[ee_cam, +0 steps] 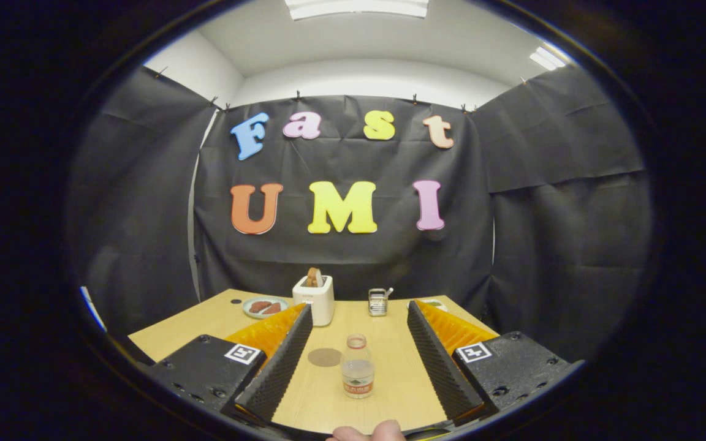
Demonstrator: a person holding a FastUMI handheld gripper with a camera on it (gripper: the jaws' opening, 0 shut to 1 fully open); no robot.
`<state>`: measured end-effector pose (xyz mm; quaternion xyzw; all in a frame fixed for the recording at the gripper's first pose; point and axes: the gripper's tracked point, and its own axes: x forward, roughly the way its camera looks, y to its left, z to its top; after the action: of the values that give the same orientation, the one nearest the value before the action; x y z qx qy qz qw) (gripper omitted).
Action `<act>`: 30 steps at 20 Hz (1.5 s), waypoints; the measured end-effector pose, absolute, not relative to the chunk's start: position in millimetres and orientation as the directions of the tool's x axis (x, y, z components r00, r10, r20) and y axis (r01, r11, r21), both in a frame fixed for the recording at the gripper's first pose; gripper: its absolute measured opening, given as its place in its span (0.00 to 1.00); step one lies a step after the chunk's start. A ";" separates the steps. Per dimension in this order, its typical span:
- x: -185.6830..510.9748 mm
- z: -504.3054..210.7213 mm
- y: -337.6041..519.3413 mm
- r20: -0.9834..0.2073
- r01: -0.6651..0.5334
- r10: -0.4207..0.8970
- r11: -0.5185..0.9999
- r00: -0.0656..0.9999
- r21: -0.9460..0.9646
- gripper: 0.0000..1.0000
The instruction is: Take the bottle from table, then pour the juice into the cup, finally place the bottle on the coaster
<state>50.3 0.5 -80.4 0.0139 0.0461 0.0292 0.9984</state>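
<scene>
A small clear plastic bottle [358,366] with a pale cap and a label band stands upright on the wooden table [206,321], between my two fingers and closer to their bases than their tips. My gripper [359,309] is open wide, with neither finger touching the bottle. A round brown coaster [325,357] lies flat just left of the bottle, between the fingers. Beyond the fingertips stands a small glass cup [378,302] with a handle, near the table's far edge.
A white toaster [314,298] with bread in it stands at the back, close to the left fingertip. A plate [263,306] with food sits left of it, and another plate [434,302] peeks out behind the right finger. A person's fingertips [368,433] show at the near edge.
</scene>
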 end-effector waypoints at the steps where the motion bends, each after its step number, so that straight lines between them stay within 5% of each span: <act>1: 54.0 -92.0 3.0 -0.106 -0.064 0.068 0.997 0.992 0.041 1.00; 18: 124.6 -292.6 -0.2 -0.409 -0.072 0.098 0.994 0.907 0.078 1.00; 30: 167.7 -327.0 6.6 -0.429 -0.059 0.113 0.989 0.896 0.138 1.00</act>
<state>167.7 6.6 -327.0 0.0608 0.2236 0.0442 0.9718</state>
